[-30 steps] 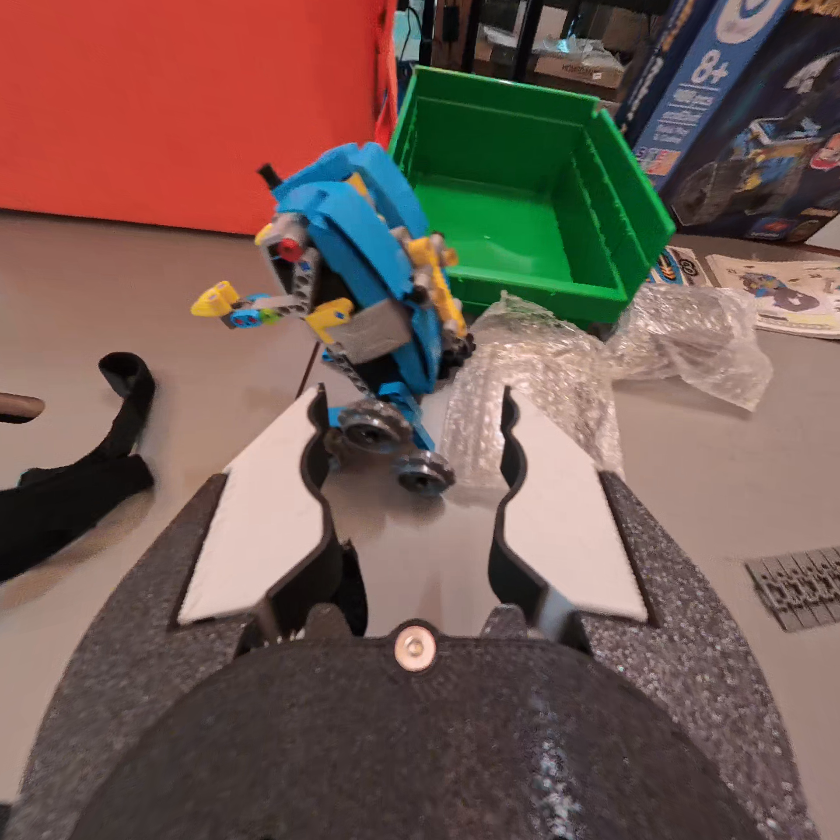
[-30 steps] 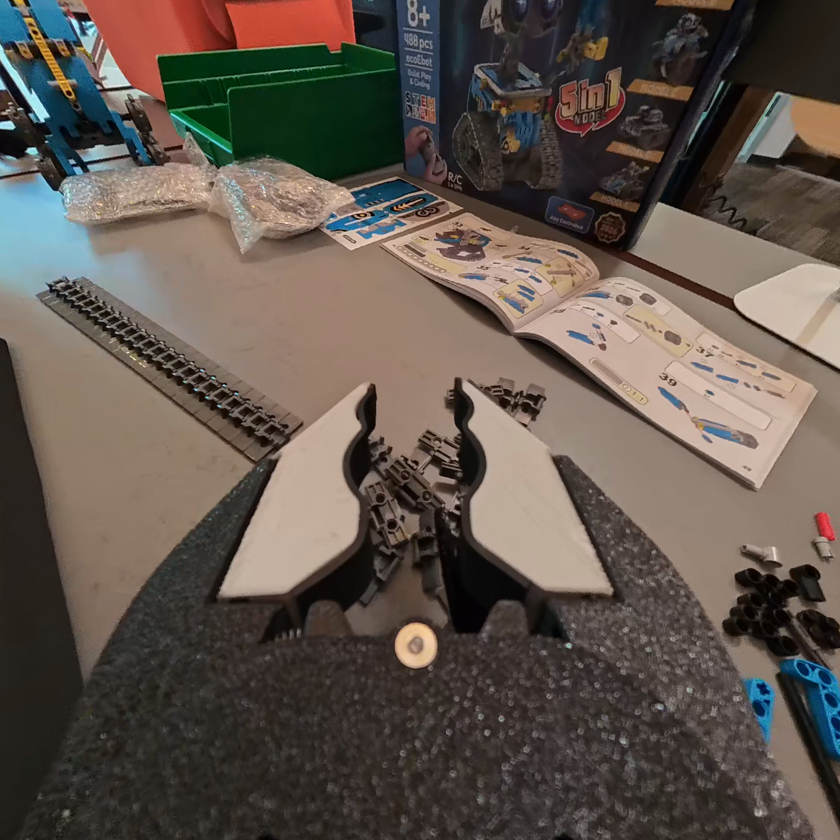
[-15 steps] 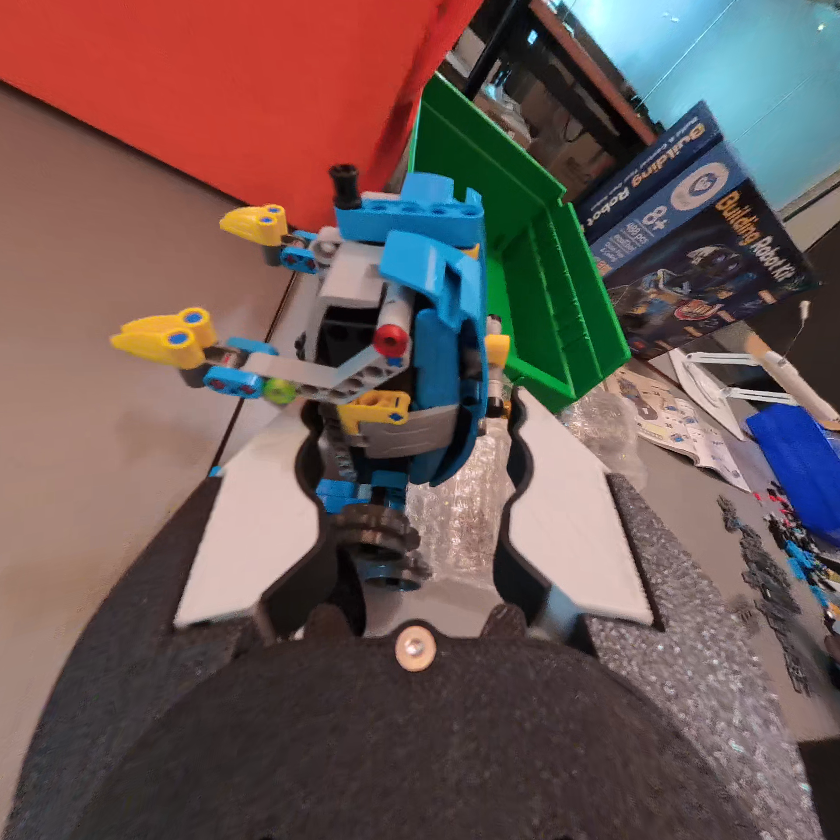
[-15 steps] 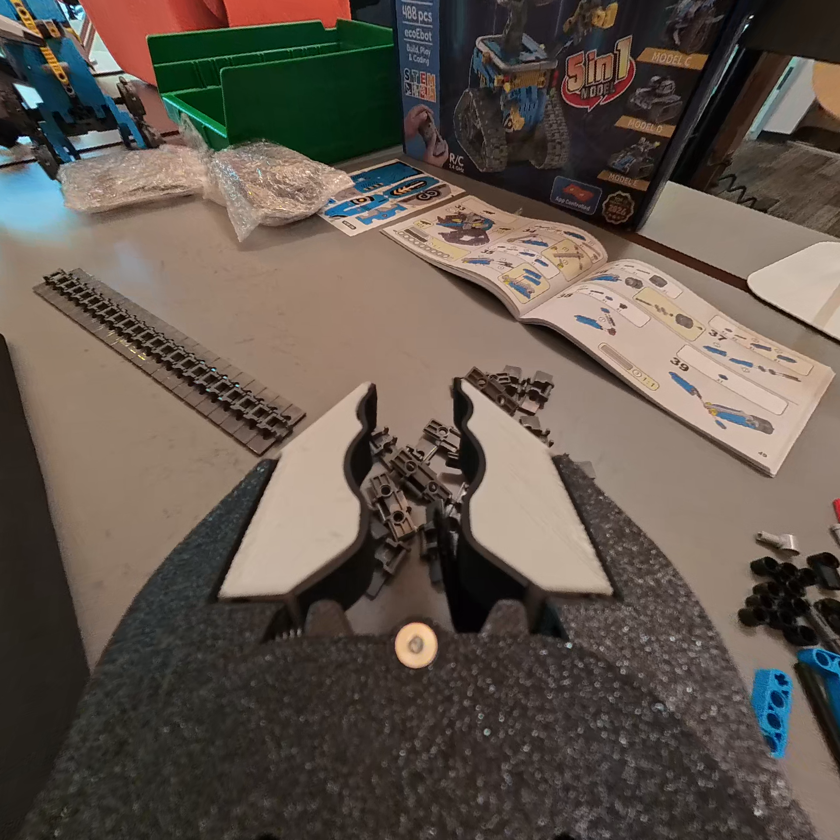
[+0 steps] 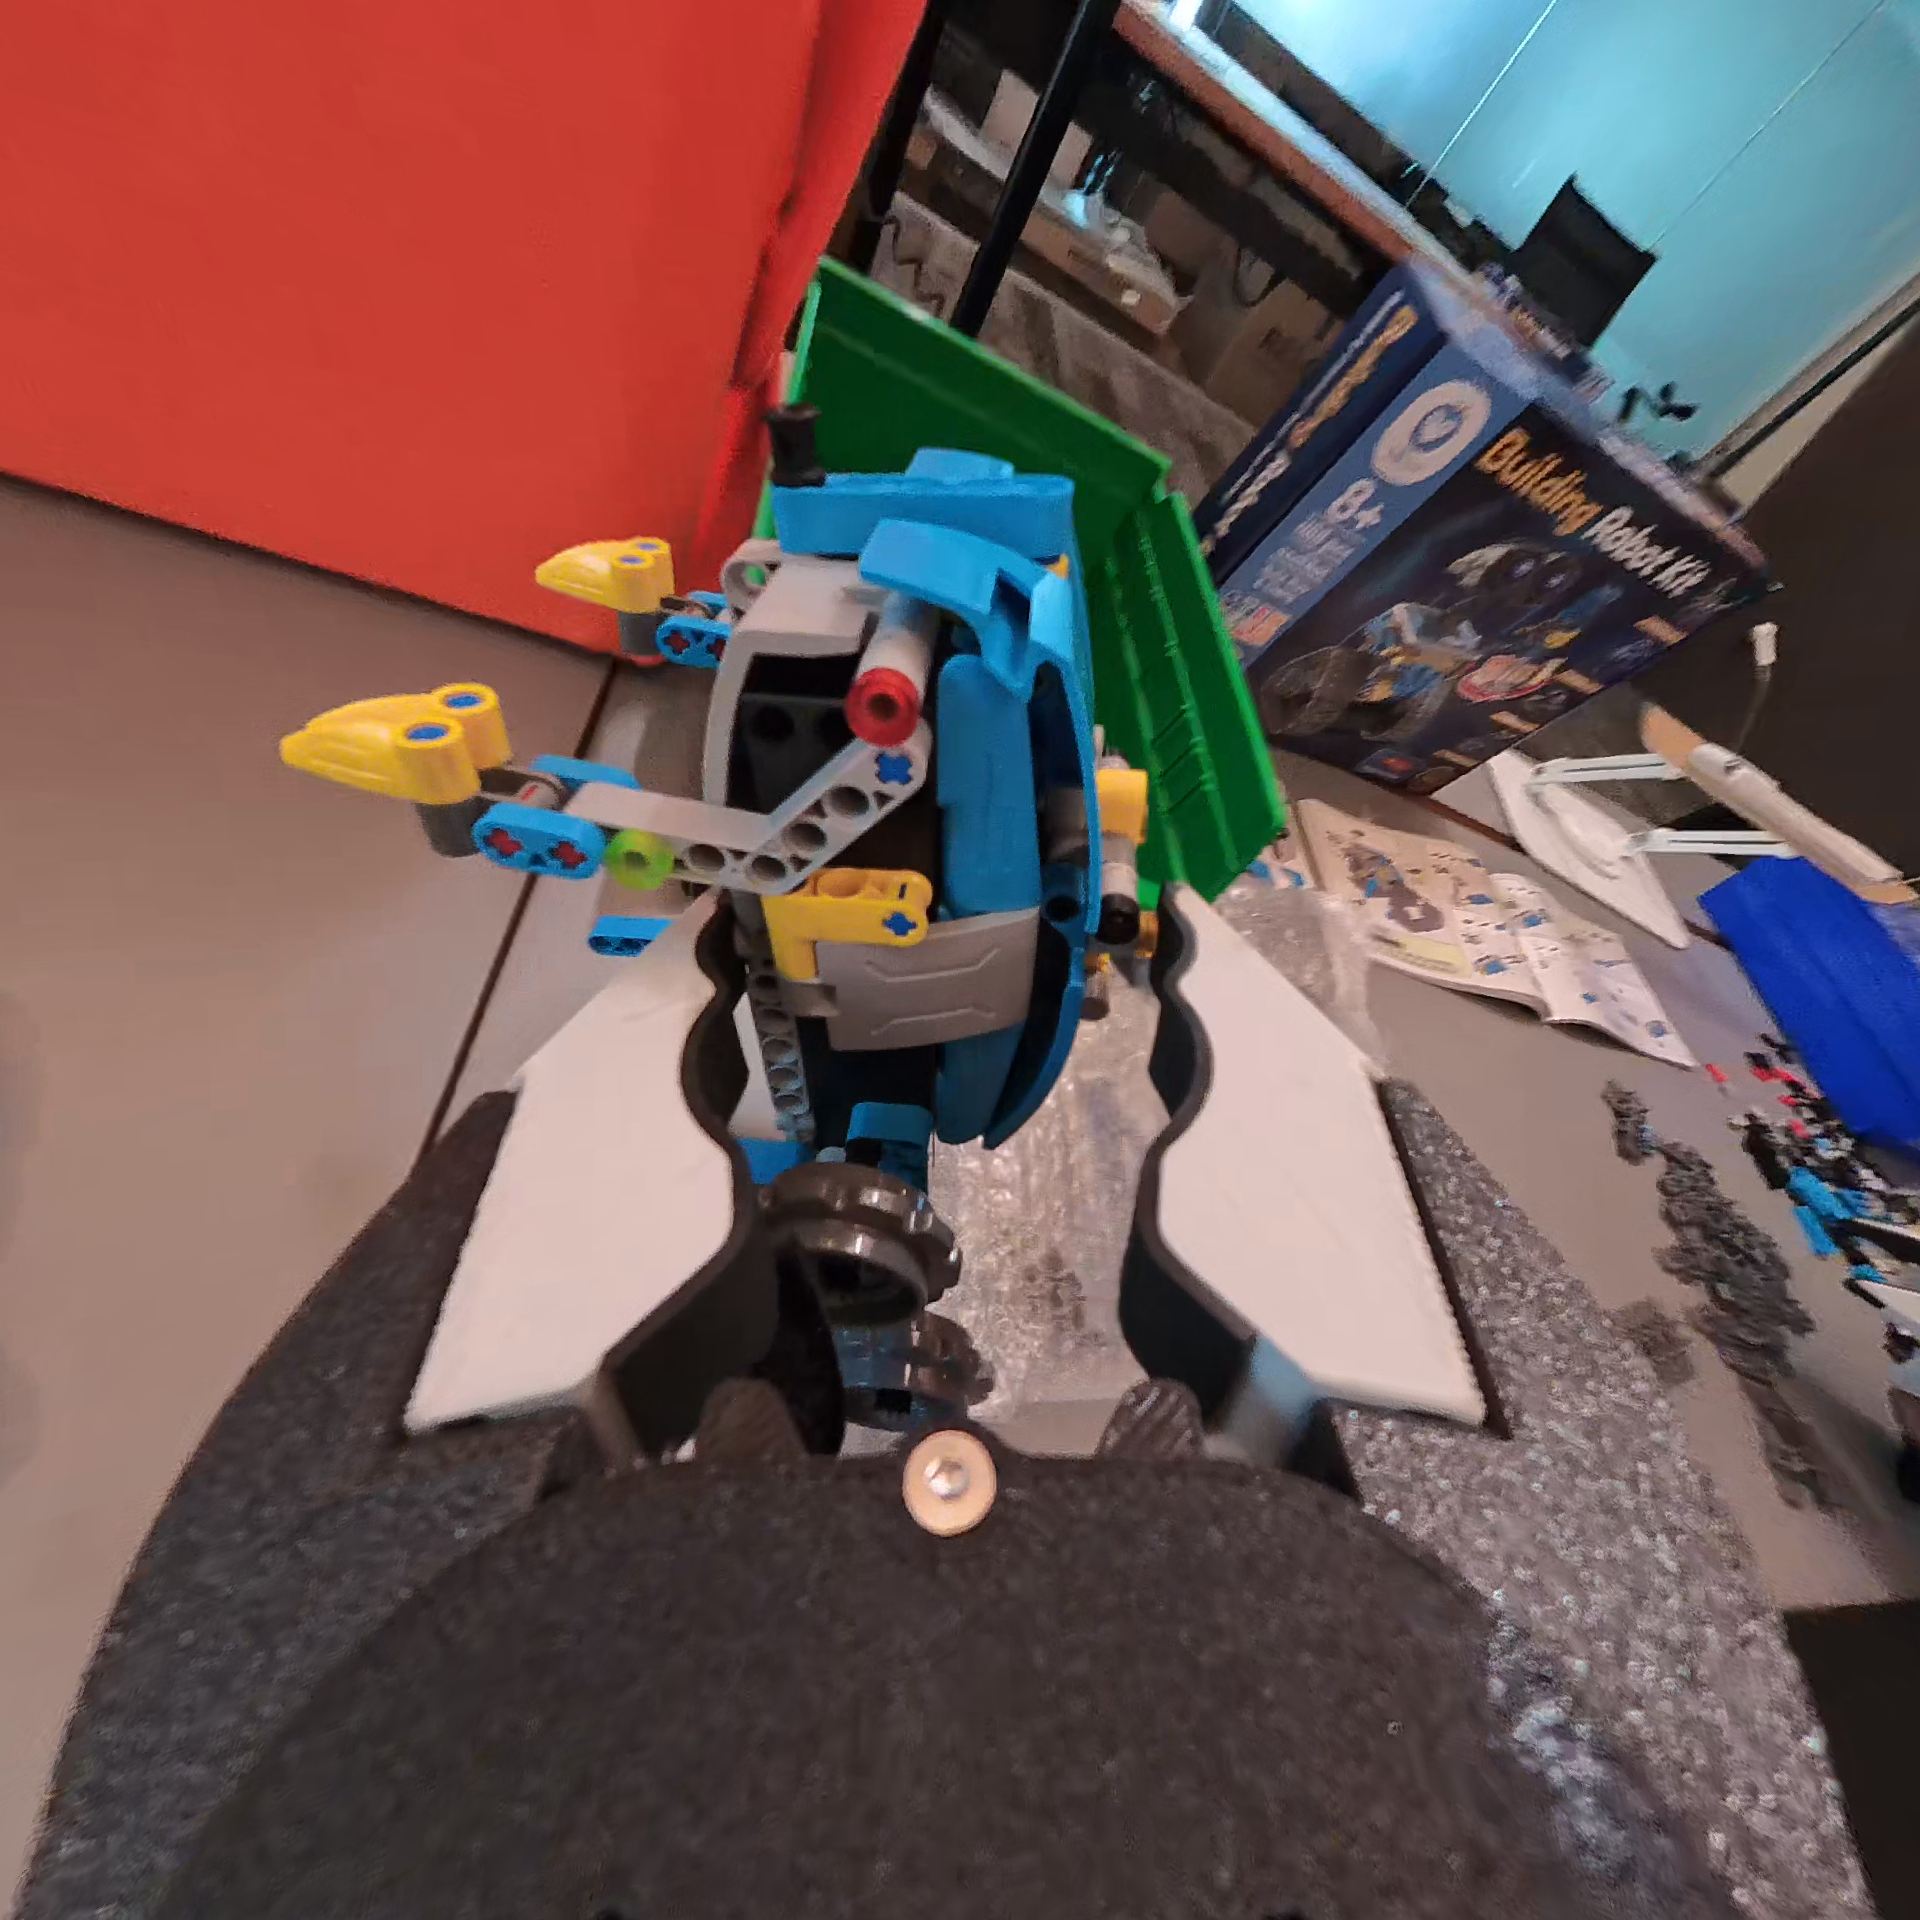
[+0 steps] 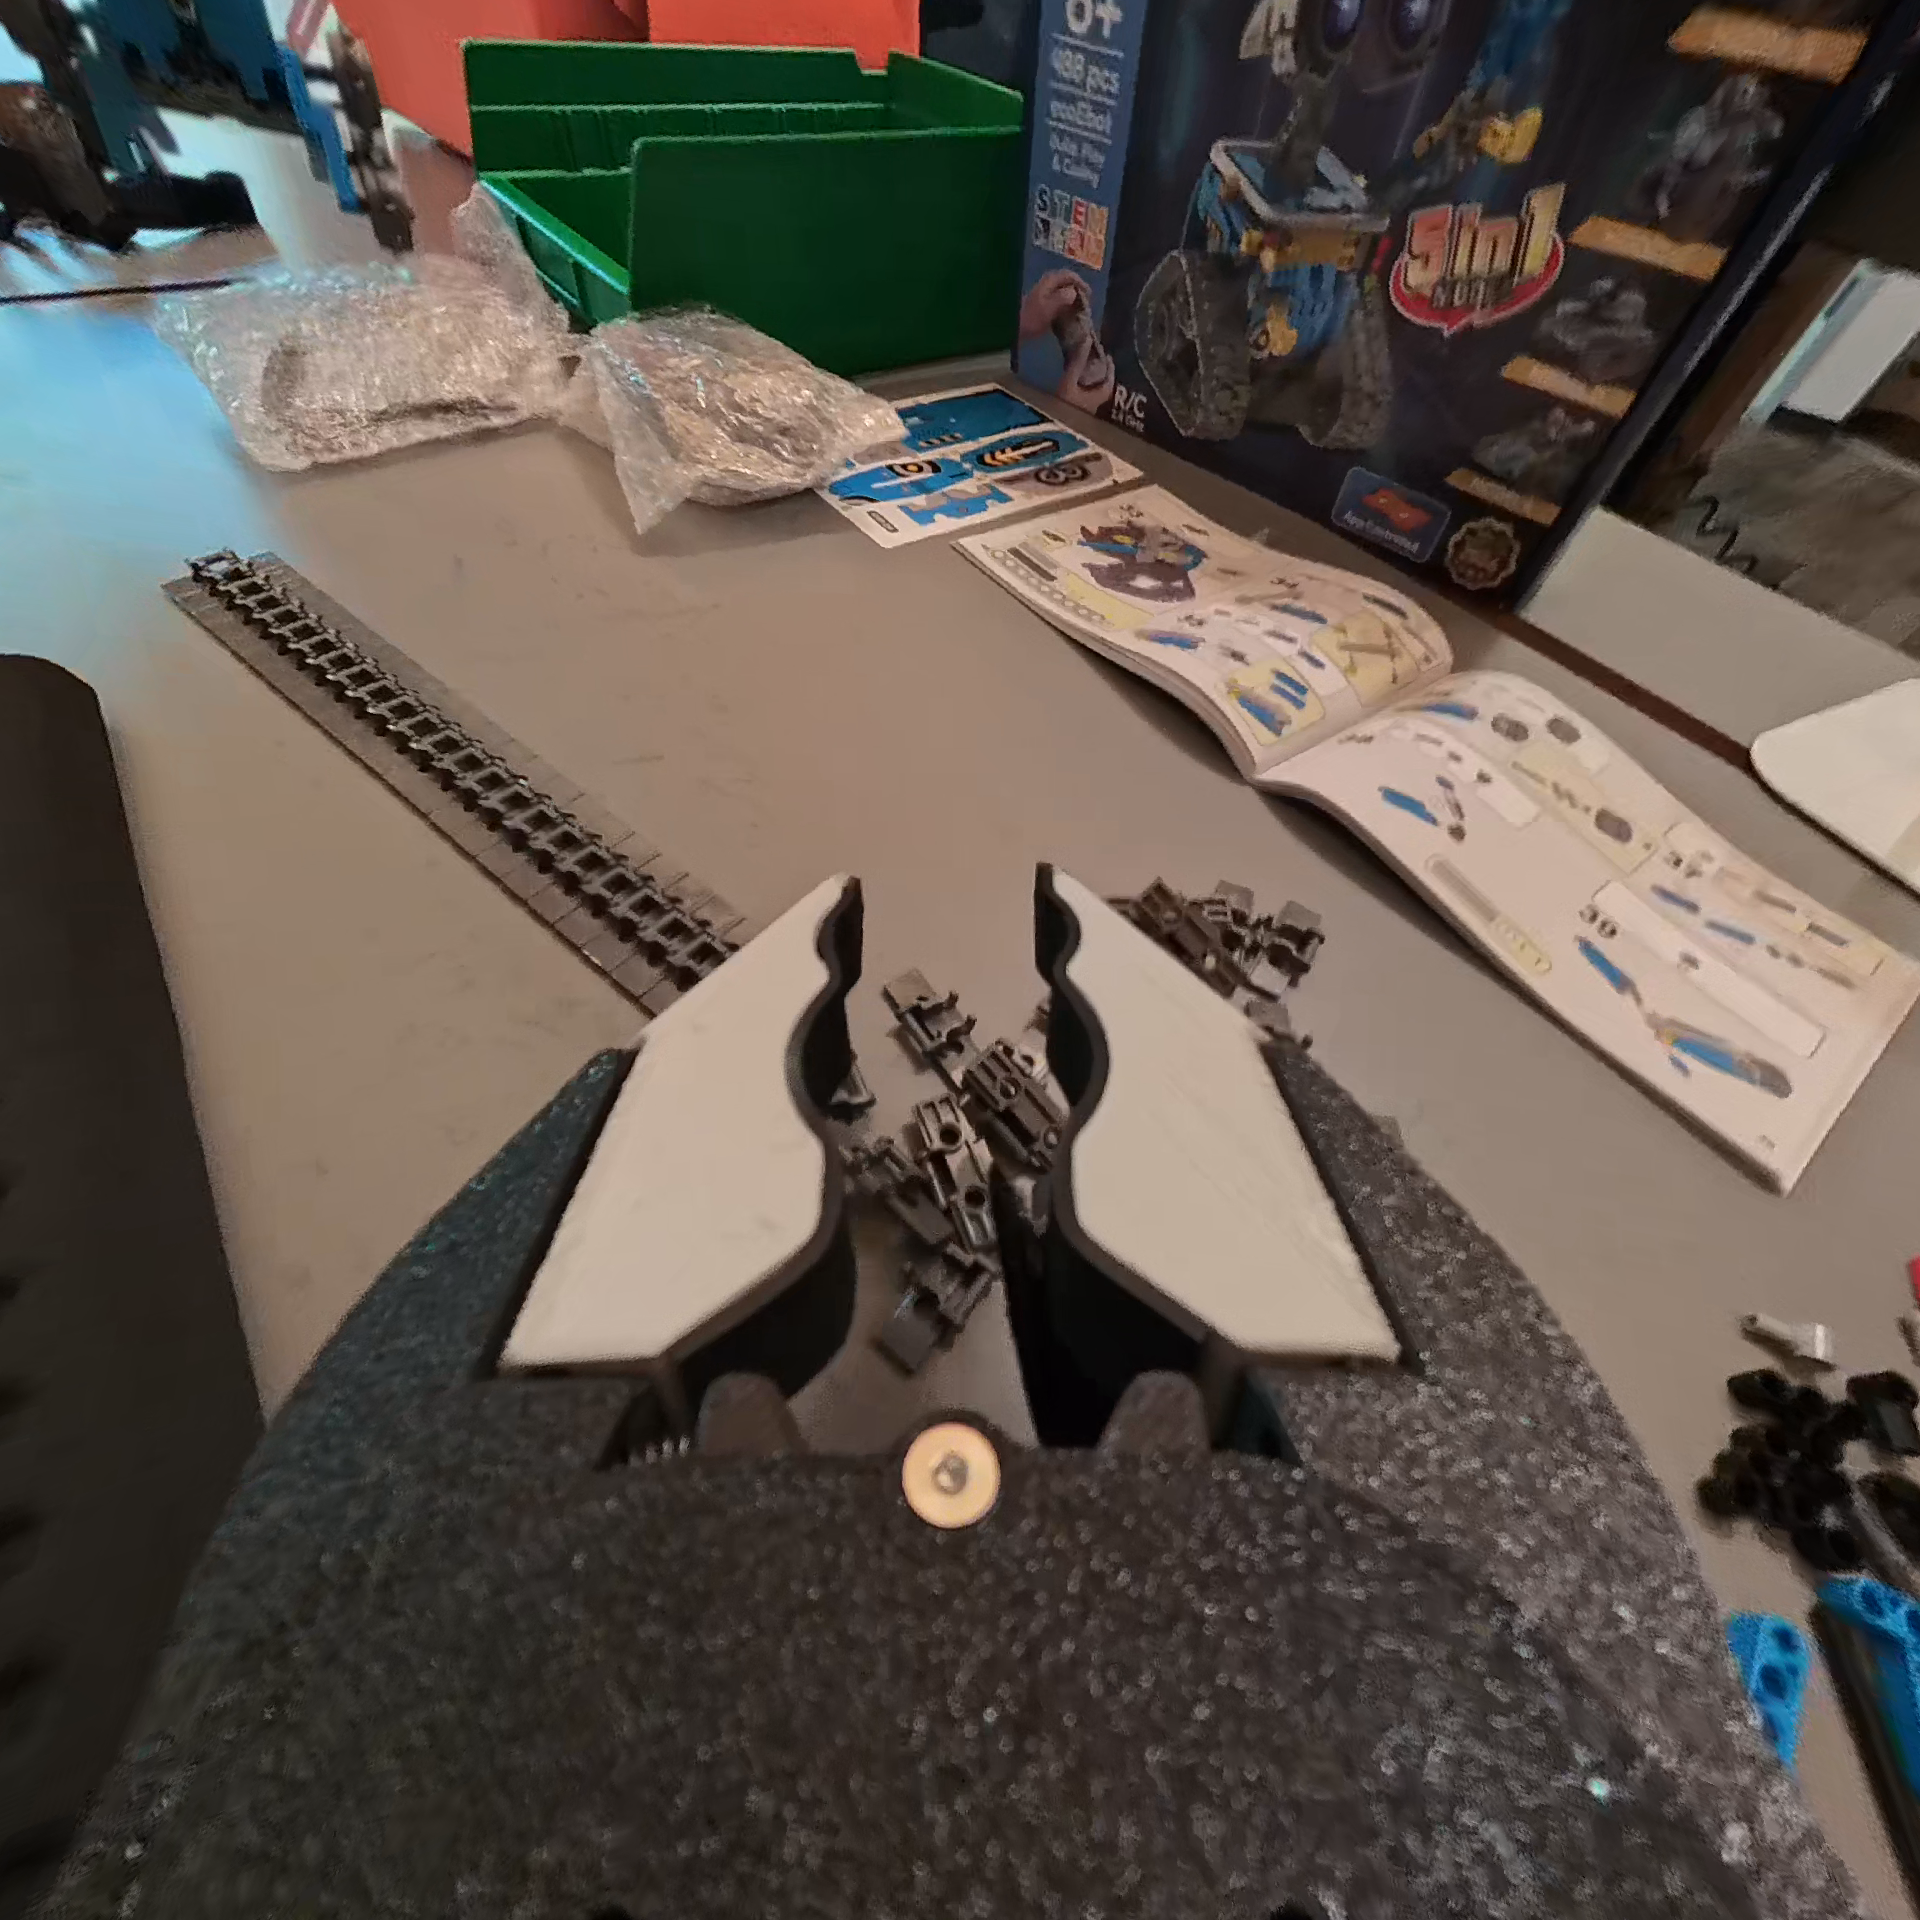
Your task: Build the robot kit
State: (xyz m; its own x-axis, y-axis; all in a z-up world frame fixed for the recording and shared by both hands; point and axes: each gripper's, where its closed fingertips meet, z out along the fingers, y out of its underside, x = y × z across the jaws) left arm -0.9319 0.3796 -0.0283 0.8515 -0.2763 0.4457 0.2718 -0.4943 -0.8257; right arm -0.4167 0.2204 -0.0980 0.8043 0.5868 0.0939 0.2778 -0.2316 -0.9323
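Observation:
In the left wrist view my left gripper [image 5: 940, 935] is closed on a blue, grey and yellow brick-built robot model [image 5: 914, 831]. Its left finger [image 5: 623, 1091] presses the model's grey side beam and its right finger [image 5: 1257, 1091] meets the pins on the other side. The model's dark gear wheels [image 5: 857, 1247] sit deep between the fingers. In the right wrist view my right gripper [image 6: 945, 894] is partly open and low over the grey table [image 6: 831, 727]. It straddles loose dark grey track links [image 6: 966, 1122] that lie between its fingers without being clamped.
A green bin [image 6: 790, 197], two bubble-wrap bags [image 6: 727, 416], a sticker sheet [image 6: 966, 468], an open instruction booklet [image 6: 1455, 831] and the kit's box [image 6: 1403, 239] stand at the back. An assembled track strip [image 6: 457, 758] lies to the left. Small black and blue parts [image 6: 1808, 1475] lie to the right. About 55 centimetres separates my left fingertips from my right.
My left gripper rolled and moved in until the robot model stood deep between its fingers, then narrowed slightly onto it. My right gripper barely moved; the loose links shifted a little between its fingers.

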